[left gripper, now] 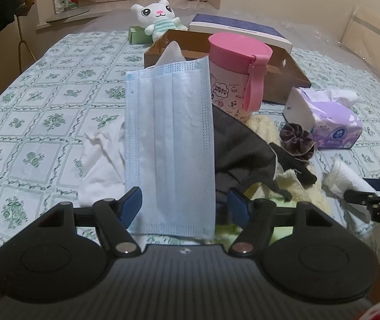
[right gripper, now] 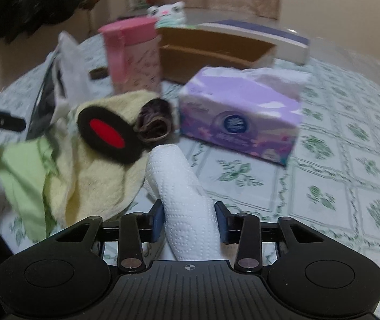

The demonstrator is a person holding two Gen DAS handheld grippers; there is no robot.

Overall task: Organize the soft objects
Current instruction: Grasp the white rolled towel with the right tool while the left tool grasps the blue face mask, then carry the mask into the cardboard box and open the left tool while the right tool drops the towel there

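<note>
Bed (left gripper: 43, 101): covered by a sheet printed with green floral squares; it carries everything here.
Left gripper (left gripper: 184, 208): jaws spread wide; a mask (left gripper: 170, 144) stands between them. The left blue pad meets the mask's edge, the right pad stands clear of it, so it is released rather than clamped.
Mask: pale blue, pleated non-woven fabric with stitched dotted borders, upright and hiding what lies behind it.
Right gripper (right gripper: 188, 220): a paper roll (right gripper: 182, 194) lies between its jaws, the left pad at the paper, a slight gap on the right; whether it is squeezed I cannot tell.
Paper roll: white, embossed with dots, a soft tube lying on the sheet beside the pile.
Pile: a dark grey cloth (left gripper: 243, 146), a fluffy cream towel (right gripper: 96, 184), a light green cloth (right gripper: 22, 176), a crumpled white cloth (left gripper: 102, 160) and a black oval piece with a red centre (right gripper: 107, 133), all heaped together.
Scrunchie (left gripper: 296, 138): dark purple, ruffled, at the pile's edge near the tissue pack (left gripper: 328, 120).
Tissue pack: lilac plastic wrap, white tissue sticking out.
Cup (left gripper: 238, 72): pink lid and strap, printed body, upright behind the pile.
Box (left gripper: 283, 74): brown cardboard, open, behind the cup.
Plush (left gripper: 158, 18): white cat in a striped top, at the far edge.
</note>
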